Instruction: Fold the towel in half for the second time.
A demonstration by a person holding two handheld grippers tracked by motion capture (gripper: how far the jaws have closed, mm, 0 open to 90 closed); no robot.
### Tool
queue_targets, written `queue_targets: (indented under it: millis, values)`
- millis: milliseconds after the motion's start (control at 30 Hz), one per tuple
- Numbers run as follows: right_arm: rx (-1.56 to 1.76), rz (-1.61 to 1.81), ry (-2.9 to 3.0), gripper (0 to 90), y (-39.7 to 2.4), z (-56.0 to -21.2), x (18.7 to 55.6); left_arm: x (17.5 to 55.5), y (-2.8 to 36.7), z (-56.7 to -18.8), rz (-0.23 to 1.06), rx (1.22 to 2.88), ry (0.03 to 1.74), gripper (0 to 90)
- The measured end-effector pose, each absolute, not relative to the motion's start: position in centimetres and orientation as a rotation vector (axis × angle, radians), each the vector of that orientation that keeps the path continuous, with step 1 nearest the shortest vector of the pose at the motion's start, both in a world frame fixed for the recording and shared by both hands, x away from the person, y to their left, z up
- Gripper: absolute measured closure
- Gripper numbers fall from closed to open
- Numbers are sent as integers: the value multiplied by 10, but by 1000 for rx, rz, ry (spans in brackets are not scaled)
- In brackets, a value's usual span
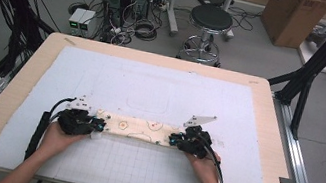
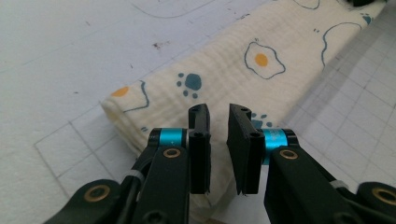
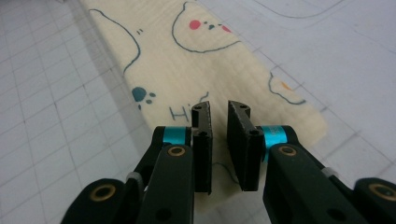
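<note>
Long folded strip of crinkled cream muslin cloth with egg and paw prints, lying on my white gridded mat, my left gripper and right gripper over either end, black flat jaws slightly parted, gripping nothing.

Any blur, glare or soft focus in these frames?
High view: even light, no glare, small and soft around the cloth. Left gripper view: cloth weave crisp, jaws sharp. Right gripper view: cloth print sharp, faint jaw shadow, no glare.
</note>
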State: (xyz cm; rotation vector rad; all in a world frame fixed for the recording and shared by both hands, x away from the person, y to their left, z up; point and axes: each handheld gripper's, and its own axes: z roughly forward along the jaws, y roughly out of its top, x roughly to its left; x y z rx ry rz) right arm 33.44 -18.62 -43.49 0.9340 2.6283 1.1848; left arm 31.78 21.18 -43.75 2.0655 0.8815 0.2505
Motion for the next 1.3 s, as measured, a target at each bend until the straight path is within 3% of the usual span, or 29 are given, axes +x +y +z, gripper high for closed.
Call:
queue_targets:
  millis: [300, 933, 1300]
  values:
    - [913, 1232, 2593, 671, -197, -430, 332, 319, 216, -438, 268, 2046, 892, 700]
    - [845, 1203, 2577, 620, -196, -441, 327, 316, 218, -444, 261, 2038, 879, 683]
    - [926, 1320, 2490, 521, -209, -421, 333, 323, 231, -429, 283, 1932, 949, 565]
